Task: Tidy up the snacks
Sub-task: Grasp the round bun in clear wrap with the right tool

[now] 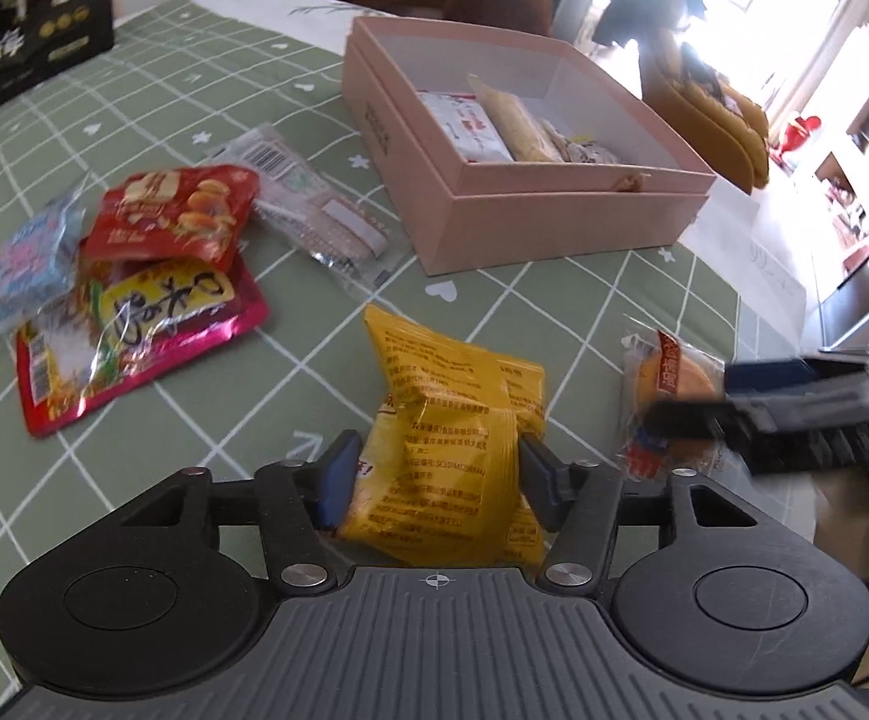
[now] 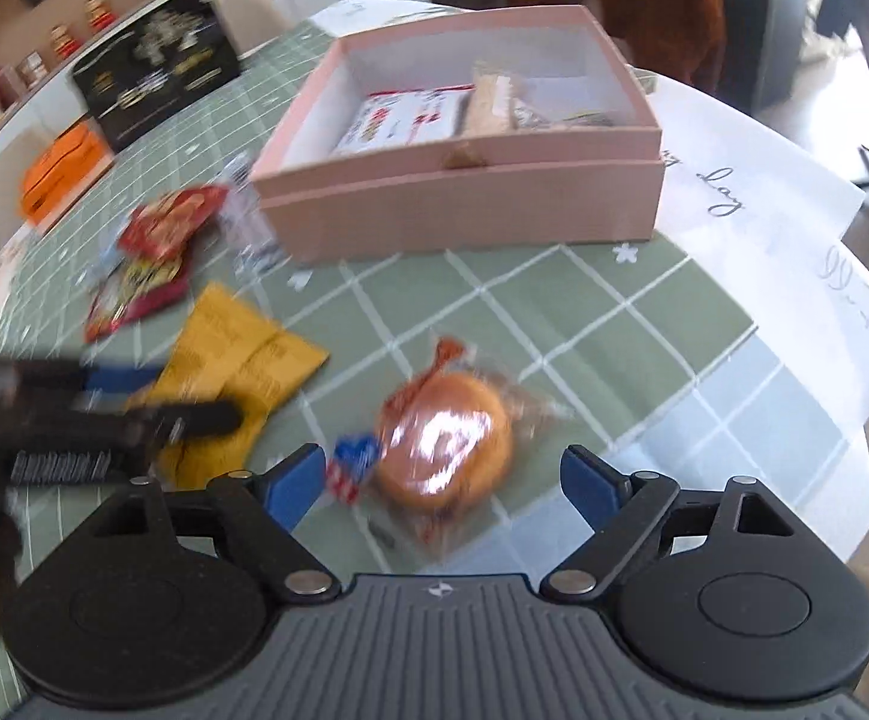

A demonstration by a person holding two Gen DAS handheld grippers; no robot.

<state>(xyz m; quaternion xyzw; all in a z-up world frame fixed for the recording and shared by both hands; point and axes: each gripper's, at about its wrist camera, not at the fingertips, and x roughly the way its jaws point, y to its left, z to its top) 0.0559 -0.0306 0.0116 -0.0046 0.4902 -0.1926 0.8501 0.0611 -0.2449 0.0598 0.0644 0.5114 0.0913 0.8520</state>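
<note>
Left wrist view: left claw (image 1: 434,480) clamps the crinkled yellow foil snack packet (image 1: 452,450) for lifting toward the pink cardboard box (image 1: 554,216) ahead. Right claw (image 2: 443,483) stands apart around the plastic-wrapped round orange bun (image 2: 443,444), resting on the desk (image 2: 644,348).

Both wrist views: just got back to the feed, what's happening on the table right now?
Snacks are being sorted into the pink box, which already holds a few packets. The left gripper is shut on the yellow packet. The right gripper is open around the wrapped bun, not gripping it. More packets wait on the green tablecloth.
</note>
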